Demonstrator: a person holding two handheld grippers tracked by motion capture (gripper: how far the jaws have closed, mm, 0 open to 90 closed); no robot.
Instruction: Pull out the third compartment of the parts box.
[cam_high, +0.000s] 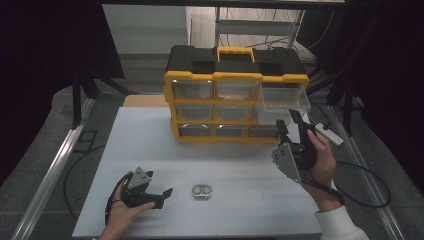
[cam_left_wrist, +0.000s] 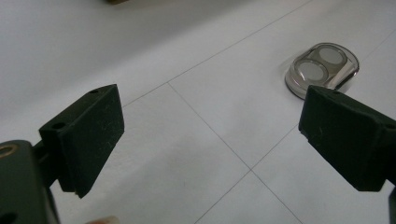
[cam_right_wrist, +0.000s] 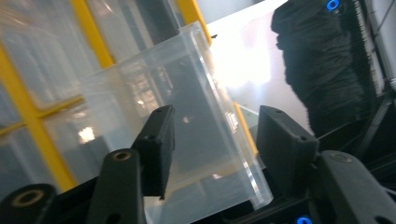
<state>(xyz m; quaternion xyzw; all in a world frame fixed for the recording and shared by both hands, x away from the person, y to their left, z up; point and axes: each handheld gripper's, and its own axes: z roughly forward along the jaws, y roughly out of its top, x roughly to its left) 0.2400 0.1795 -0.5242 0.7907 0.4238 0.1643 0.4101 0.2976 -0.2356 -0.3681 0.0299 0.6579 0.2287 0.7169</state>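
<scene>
A yellow and black drawer cabinet (cam_high: 235, 75) stands at the back of the white table (cam_high: 150, 135). Its top right clear drawer (cam_high: 282, 100) is pulled out. My right gripper (cam_high: 289, 120) is raised at that drawer's front, open. In the right gripper view the clear drawer (cam_right_wrist: 187, 116) has its front wall between the two jaws of the right gripper (cam_right_wrist: 215, 144), with a gap on each side. A small clear case (cam_high: 201, 192) with two round white discs lies near the table's front. My left gripper (cam_high: 164, 198) rests open just left of it; the case (cam_left_wrist: 323, 70) lies beyond the right jaw of the left gripper (cam_left_wrist: 210, 126).
The other cabinet drawers (cam_high: 220, 110) are pushed in and look empty. A white remote-like object (cam_high: 327, 132) lies right of the cabinet. Metal rails (cam_high: 50, 170) run along both table sides, and dark curtains hang around.
</scene>
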